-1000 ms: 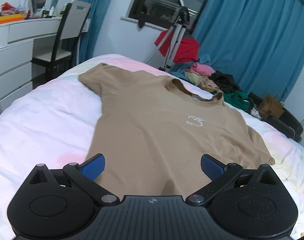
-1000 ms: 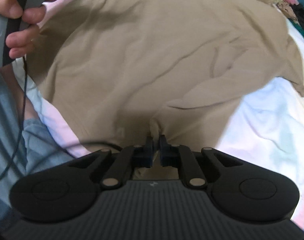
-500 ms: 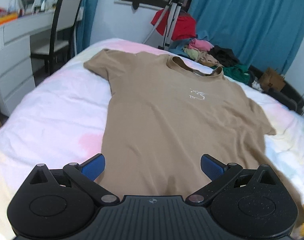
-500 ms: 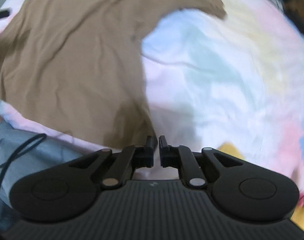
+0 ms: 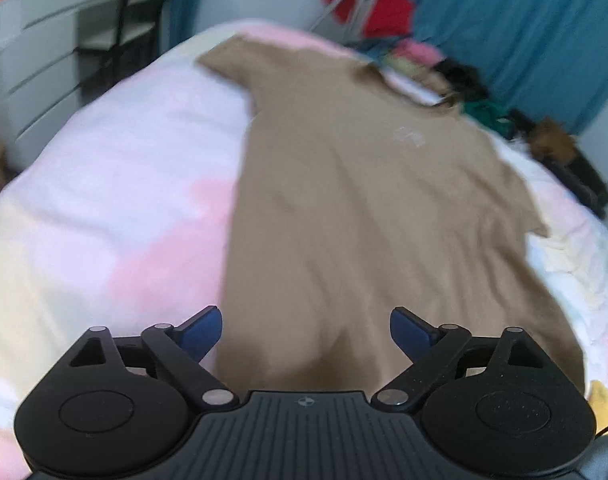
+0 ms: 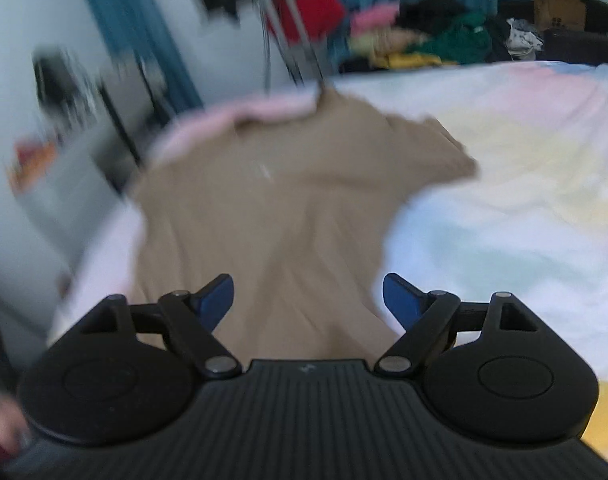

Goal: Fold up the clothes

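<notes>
A tan short-sleeved T-shirt (image 5: 363, 208) lies spread flat on the bed, collar at the far end, hem nearest me. It also shows in the right wrist view (image 6: 272, 216), blurred. My left gripper (image 5: 304, 334) is open and empty, above the hem near the shirt's left edge. My right gripper (image 6: 307, 300) is open and empty, above the hem near the shirt's right edge.
The bed (image 5: 104, 184) has a pastel pink, yellow and blue sheet. A white dresser and a chair (image 5: 116, 24) stand at the left. A pile of clothes (image 6: 431, 36) and blue curtains (image 5: 523, 16) lie beyond the bed's far end.
My right gripper was shut on the shirt's hem a second ago, let go of it and now stands open, swung up to face along the shirt. The left view tilted down over the shirt.
</notes>
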